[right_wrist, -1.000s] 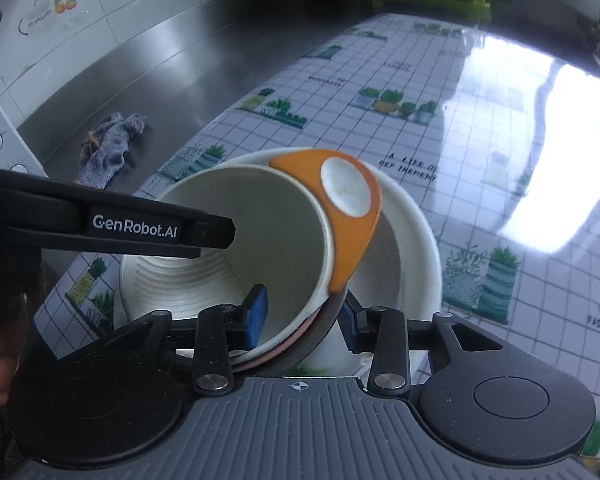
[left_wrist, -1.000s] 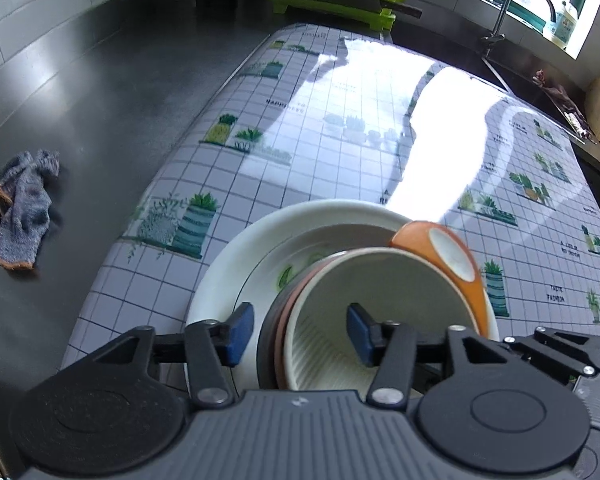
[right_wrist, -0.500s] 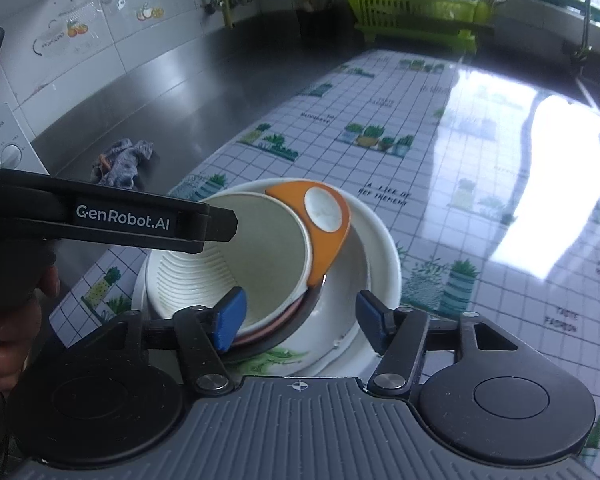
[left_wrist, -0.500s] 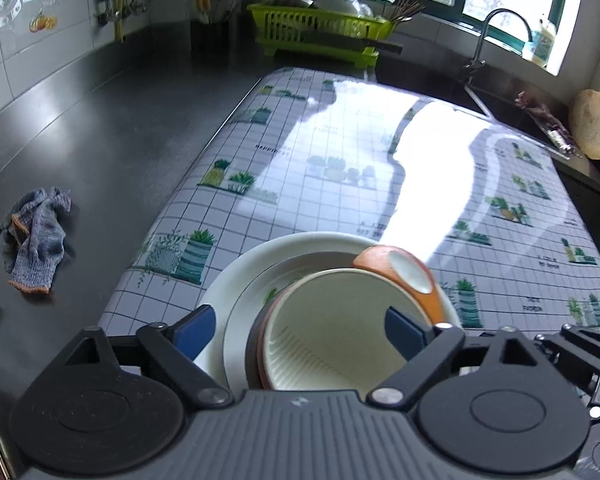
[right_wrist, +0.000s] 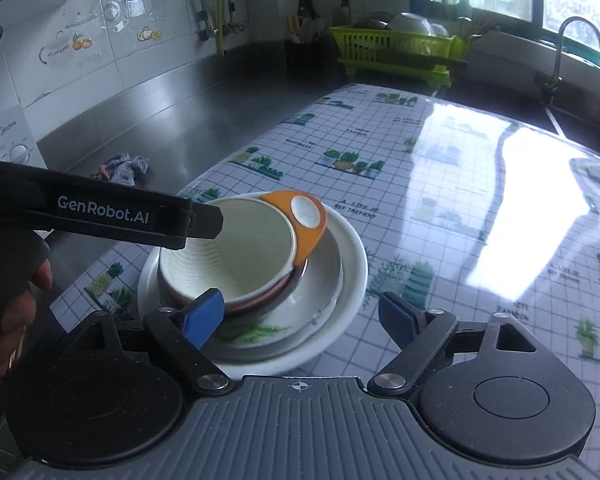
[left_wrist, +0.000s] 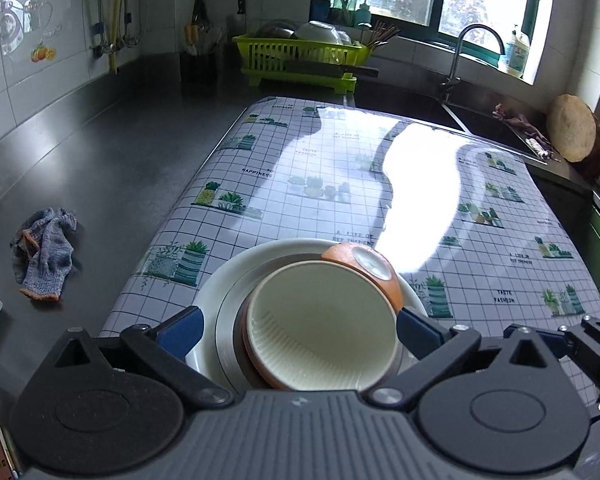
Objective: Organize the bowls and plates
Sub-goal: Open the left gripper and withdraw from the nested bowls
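Left wrist view: my left gripper [left_wrist: 298, 330] has its jaws spread wide, they've just been opening, blue pads [left_wrist: 180, 330] clear on both sides of the stack and pressing on nothing. Cream ribbed bowl [left_wrist: 320, 320] sits tilted in a brown-rimmed bowl, on a dark-rimmed plate [left_wrist: 230, 316], on a big white plate [left_wrist: 236, 268]. Orange bowl [left_wrist: 364, 268] lies upside down, leaning on the cream bowl's far rim. Whole stack sits at the near end of the checked plant-print tablecloth [left_wrist: 340, 184]. Grey knit glove [left_wrist: 44, 254] crumpled on the dark steel counter [left_wrist: 120, 152] to the left, well apart. Green dish rack [left_wrist: 300, 62] with dishes at the far end, faucet [left_wrist: 466, 54] by the window. Part of my right gripper shows at the lower right edge.

Right wrist view: my right gripper [right_wrist: 302, 320] is open too, jaws just been opening, nothing pinched; left pad [right_wrist: 204, 316] sits in front of the stack's near edge, whether it touches I can't tell; right pad is over the cloth beside the white plate [right_wrist: 352, 264]. Cream bowl [right_wrist: 236, 248] tilted, orange bowl [right_wrist: 304, 220] upturned on its far-right rim. Left gripper finger [right_wrist: 108, 216] marked GenRobot.AI crosses over the cream bowl's left side. Person's hand [right_wrist: 12, 312] holds that tool at the left edge. Glove [right_wrist: 122, 168] on the counter behind, dish rack [right_wrist: 396, 50] far back.
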Demonstrator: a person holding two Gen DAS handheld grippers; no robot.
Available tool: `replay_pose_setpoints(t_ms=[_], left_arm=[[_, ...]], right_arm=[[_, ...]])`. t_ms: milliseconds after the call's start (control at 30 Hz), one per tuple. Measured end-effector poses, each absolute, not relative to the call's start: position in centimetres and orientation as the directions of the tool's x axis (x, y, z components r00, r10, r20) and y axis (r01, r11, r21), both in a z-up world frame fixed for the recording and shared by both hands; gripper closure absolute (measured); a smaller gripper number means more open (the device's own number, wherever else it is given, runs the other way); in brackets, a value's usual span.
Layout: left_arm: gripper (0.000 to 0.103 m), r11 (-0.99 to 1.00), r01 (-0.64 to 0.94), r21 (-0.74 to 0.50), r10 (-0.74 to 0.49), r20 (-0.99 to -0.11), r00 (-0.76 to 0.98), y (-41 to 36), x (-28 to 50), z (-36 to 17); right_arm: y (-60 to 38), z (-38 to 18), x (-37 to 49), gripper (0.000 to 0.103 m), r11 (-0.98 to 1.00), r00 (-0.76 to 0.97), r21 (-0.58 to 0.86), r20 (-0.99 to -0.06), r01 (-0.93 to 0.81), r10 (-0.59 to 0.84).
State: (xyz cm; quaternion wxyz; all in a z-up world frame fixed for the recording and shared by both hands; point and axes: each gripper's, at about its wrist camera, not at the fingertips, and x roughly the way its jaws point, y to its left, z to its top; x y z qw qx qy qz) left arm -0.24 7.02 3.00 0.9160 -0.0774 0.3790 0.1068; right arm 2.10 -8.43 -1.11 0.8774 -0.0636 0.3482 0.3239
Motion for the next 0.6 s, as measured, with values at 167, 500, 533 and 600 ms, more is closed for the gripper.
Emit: replay_pose_setpoints(t_ms=[167,500,533,600], left_arm=[[0.000,0.970,-0.237,-0.056,0.131,-0.700,0.702,6.1,-1.7,3.3],[0.000,0.977,-0.204,-0.063,0.106,-0.684,0.721,4.6,-4.2,3.5],[0.000,0.978,-0.201,-0.063,0.104,-0.685,0.721,4.5,-4.3,3.4],[0.000,0.979,-0.194,-0.056,0.102,-0.691,0.716,4.1,-4.8,3.2]], right_arm=[[-9.1,-1.0,0.6,0.011,0.791,0.563,0.106,-0.646,-0.603,0.516],[-10.0,-1.1,-1.5,0.007,0.800,0.580,0.087,-0.643,-0.593,0.500],[-10.0,-1.1,-1.7,0.007,0.802,0.581,0.087,-0.644,-0.591,0.498],[-10.2,-1.1,-2.0,0.006,0.804,0.581,0.089,-0.645,-0.588,0.496]])
